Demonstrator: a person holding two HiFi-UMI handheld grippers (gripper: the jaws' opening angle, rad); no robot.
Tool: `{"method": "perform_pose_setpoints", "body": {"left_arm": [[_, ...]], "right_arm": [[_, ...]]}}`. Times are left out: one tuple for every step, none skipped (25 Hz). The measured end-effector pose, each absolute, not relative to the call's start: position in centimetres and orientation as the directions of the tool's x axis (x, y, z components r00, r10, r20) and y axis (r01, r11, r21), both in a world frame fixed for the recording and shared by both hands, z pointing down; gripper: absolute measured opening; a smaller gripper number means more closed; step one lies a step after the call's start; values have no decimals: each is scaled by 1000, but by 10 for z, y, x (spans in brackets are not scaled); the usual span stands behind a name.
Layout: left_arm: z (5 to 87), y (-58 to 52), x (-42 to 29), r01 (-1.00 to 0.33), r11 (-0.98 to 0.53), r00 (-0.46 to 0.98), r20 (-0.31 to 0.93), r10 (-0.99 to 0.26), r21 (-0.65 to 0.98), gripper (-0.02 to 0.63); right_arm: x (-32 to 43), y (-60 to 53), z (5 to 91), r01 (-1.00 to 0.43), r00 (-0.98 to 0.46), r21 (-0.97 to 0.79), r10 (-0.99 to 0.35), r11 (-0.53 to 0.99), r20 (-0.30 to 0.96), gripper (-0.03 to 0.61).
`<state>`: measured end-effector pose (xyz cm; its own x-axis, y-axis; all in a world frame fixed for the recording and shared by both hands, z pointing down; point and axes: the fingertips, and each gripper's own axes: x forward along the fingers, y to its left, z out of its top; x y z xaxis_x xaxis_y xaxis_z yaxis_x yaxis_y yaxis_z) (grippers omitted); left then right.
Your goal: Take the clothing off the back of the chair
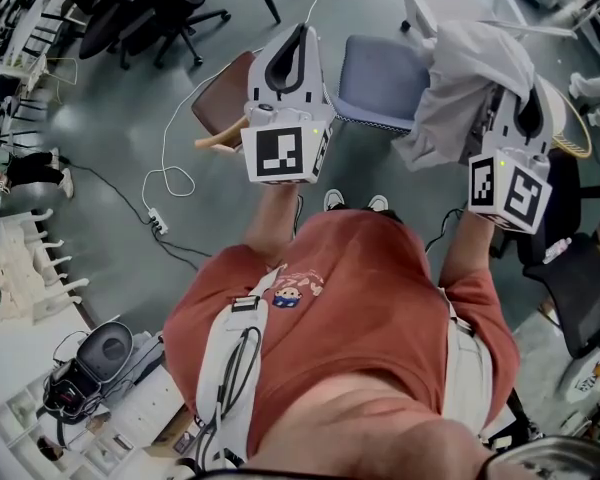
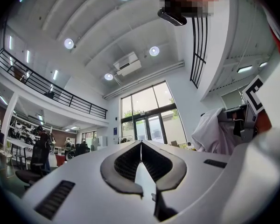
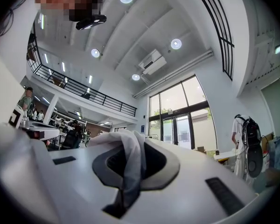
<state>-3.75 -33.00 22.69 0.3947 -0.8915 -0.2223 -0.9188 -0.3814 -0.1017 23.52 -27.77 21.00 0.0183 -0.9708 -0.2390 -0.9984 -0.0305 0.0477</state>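
- Head view: a person in a red T-shirt holds both grippers raised in front of the chest. A blue-grey office chair [image 1: 375, 83] stands just beyond them.
- The right gripper [image 1: 523, 108] is clamped on a pale grey garment [image 1: 470, 73]. The garment hangs in loose folds on the right side of the chair. I cannot tell whether it touches the chair.
- Right gripper view: a narrow bunched fold of the cloth runs between the closed jaws.
- The left gripper [image 1: 298, 33] is left of the garment, its jaws pressed together on nothing.
- The garment looks light, soft and floppy, so thin cloth could slide out of a small pinch. A thicker seam or collar would likely give a surer hold.
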Motion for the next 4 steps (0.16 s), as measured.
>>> {"method": "perform_pose_setpoints", "body": {"left_arm": [[227, -330, -36, -918, -384, 396, -220, -891, -98, 18], [227, -329, -35, -918, -386, 398, -217, -891, -95, 18], [228, -329, -34, -917, -388, 399, -214, -891, -94, 18], [228, -329, -33, -916, -390, 401, -211, -891, -94, 18]], "right_arm": [[236, -277, 210, -998, 18, 50, -971, -31, -237, 34], [237, -277, 210, -998, 18, 52, -972, -31, -235, 34], [237, -277, 210, -998, 17, 54, -972, -31, -233, 34], [238, -277, 210, -998, 17, 56, -973, -31, -232, 34]]}}
